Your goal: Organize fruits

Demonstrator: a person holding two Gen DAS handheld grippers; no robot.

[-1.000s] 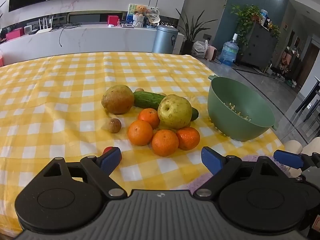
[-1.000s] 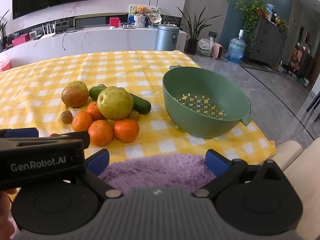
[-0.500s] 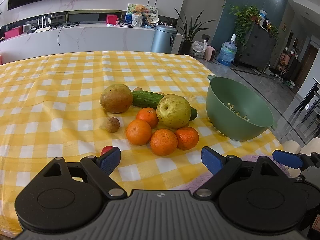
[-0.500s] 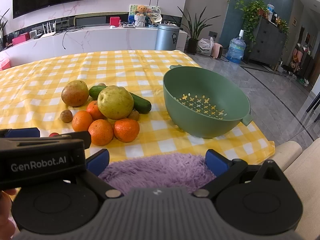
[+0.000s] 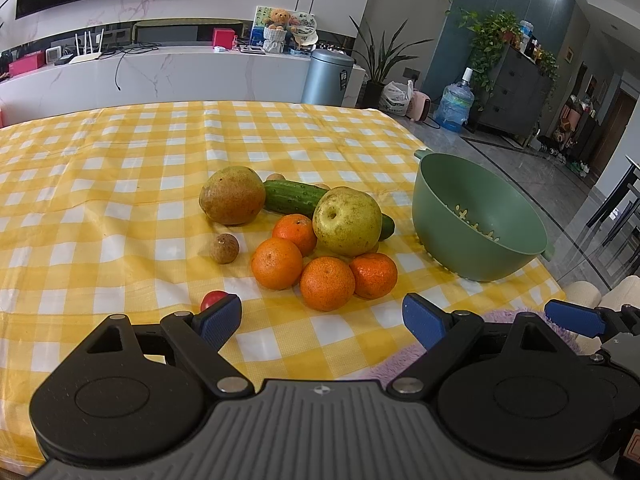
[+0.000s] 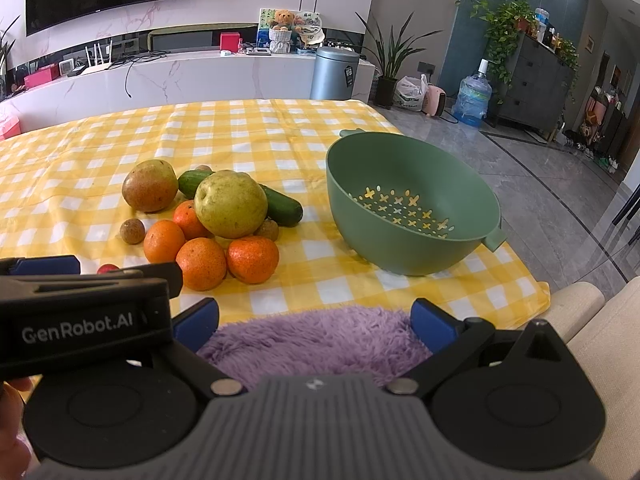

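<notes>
A pile of fruit lies on the yellow checked tablecloth (image 5: 120, 184): a brownish pear (image 5: 233, 195), a yellow-green pear (image 5: 347, 220), a cucumber (image 5: 294, 198), several oranges (image 5: 327, 283), a small brown longan (image 5: 224, 248) and a small red fruit (image 5: 212, 300). An empty green colander (image 5: 476, 216) stands to the right of the pile. My left gripper (image 5: 322, 322) is open and empty just short of the oranges. My right gripper (image 6: 314, 318) is open and empty over a purple fluffy cloth (image 6: 316, 340), in front of the colander (image 6: 412, 204).
The table's right edge drops to a grey floor (image 6: 552, 200). A cream chair cushion (image 6: 580, 308) lies at the near right. The left gripper's body (image 6: 84, 316) fills the lower left of the right wrist view. A white counter (image 5: 160, 76) stands beyond the table.
Both grippers have barely moved; the left has edged slightly forward toward the fruit. Both stay open and empty.
</notes>
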